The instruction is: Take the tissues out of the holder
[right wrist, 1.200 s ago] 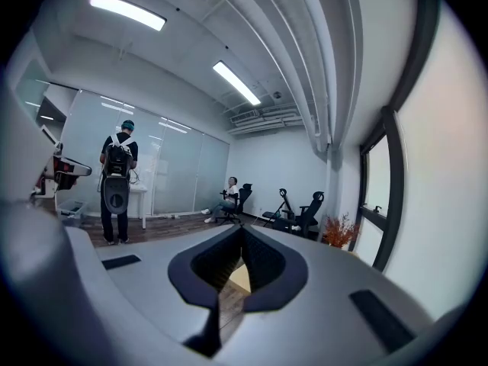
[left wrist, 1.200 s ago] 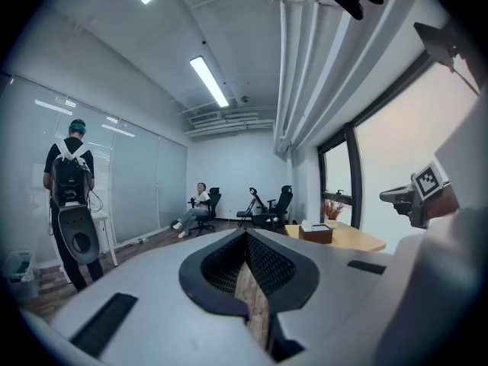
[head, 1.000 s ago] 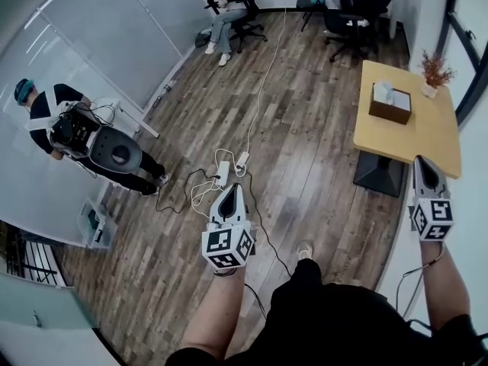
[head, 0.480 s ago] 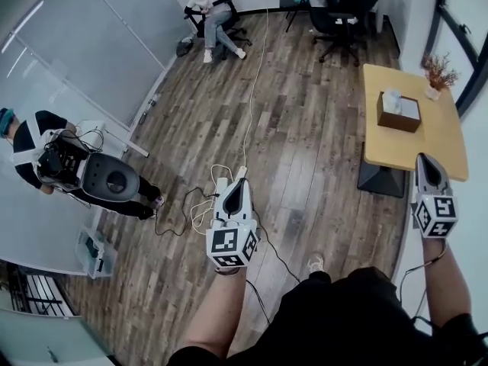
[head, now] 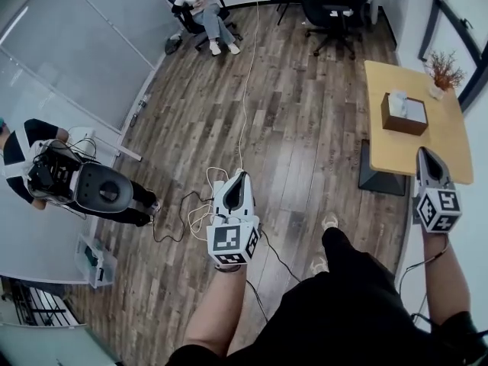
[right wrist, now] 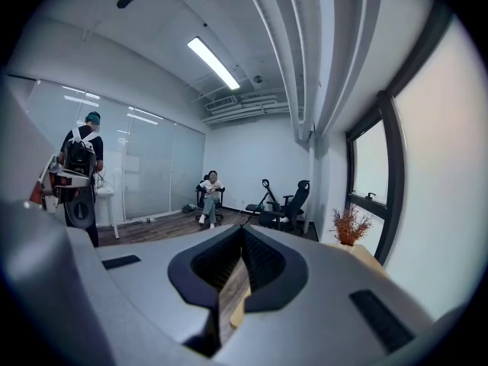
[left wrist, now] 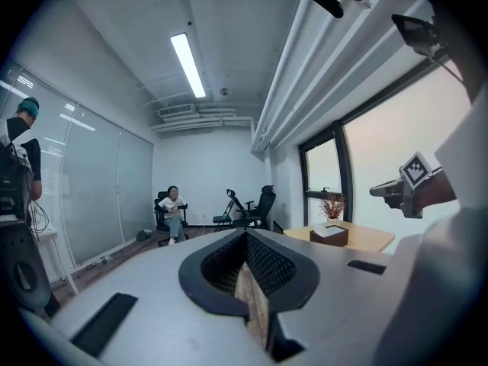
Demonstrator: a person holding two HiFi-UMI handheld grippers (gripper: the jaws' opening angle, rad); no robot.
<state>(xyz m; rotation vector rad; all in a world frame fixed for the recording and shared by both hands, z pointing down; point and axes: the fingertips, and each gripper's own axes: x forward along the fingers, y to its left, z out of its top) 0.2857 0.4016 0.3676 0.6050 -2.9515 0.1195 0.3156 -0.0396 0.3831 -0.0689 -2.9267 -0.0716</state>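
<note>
Tissues (head: 396, 101): white tuft in brown holder (head: 406, 120), far half of tabletop (head: 446, 155) | handling: probably soft, light, tearable | hold: pinch tuft's top | left gripper (head: 235, 183), right gripper (head: 425, 161): closed, empty, short of holder

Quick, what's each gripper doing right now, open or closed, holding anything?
Left gripper: jaws closed, holding nothing.
Right gripper: jaws closed, holding nothing.
</note>
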